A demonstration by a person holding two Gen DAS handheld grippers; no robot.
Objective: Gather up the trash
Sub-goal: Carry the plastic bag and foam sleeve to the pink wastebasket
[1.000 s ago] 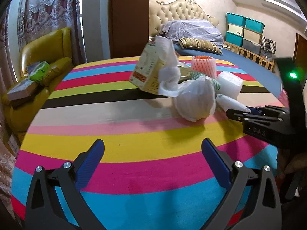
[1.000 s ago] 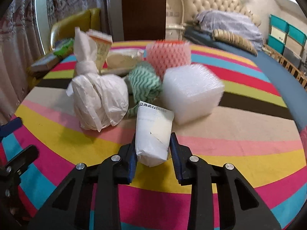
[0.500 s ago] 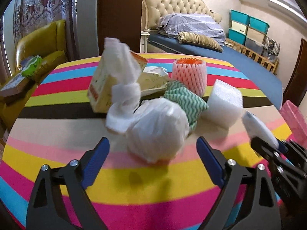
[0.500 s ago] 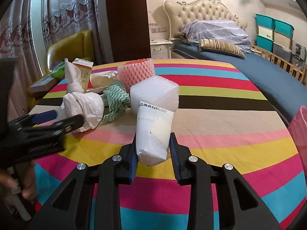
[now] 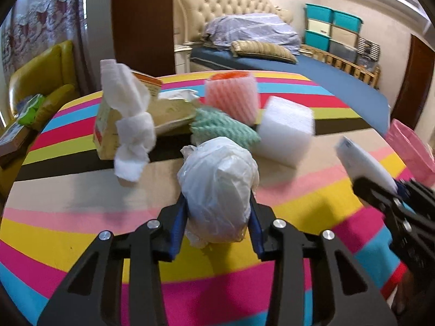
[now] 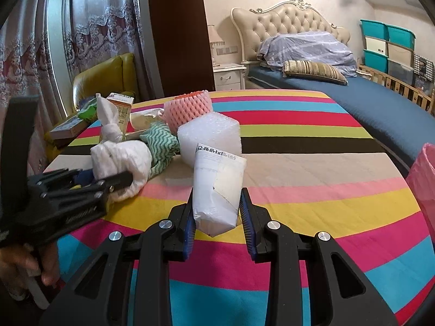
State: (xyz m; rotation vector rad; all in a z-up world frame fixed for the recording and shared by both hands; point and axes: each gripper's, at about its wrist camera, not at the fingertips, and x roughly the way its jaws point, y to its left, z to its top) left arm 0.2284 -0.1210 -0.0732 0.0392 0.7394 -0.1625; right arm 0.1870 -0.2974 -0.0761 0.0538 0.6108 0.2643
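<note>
A tied white plastic bag (image 5: pixel 217 174) lies at the near side of a trash pile on the striped round table (image 5: pixel 81 239). My left gripper (image 5: pixel 217 203) is closing on it, and its blue pads touch both sides of the bag. Seen from the right wrist view, the left gripper (image 6: pixel 119 179) clamps the bag (image 6: pixel 122 160). My right gripper (image 6: pixel 217 198) is shut on a white paper packet (image 6: pixel 217 179), held just above the tablecloth. That packet (image 5: pixel 364 163) also shows at the right of the left wrist view.
Behind the bag lie a green zigzag cloth (image 5: pixel 223 127), a pink foam net (image 5: pixel 231 95), a white foam block (image 5: pixel 285 127), a carton (image 5: pixel 108 119) and a knotted white foam sheet (image 5: pixel 133 125). A pink bin liner (image 6: pixel 424 179) stands off the table's right edge. A yellow armchair (image 6: pixel 106 78) is at the left, a bed (image 6: pixel 380 100) beyond.
My left gripper moved forward to the white bag and its jaws came in from wide open onto it. My right gripper drew back from the pile with the packet still in it.
</note>
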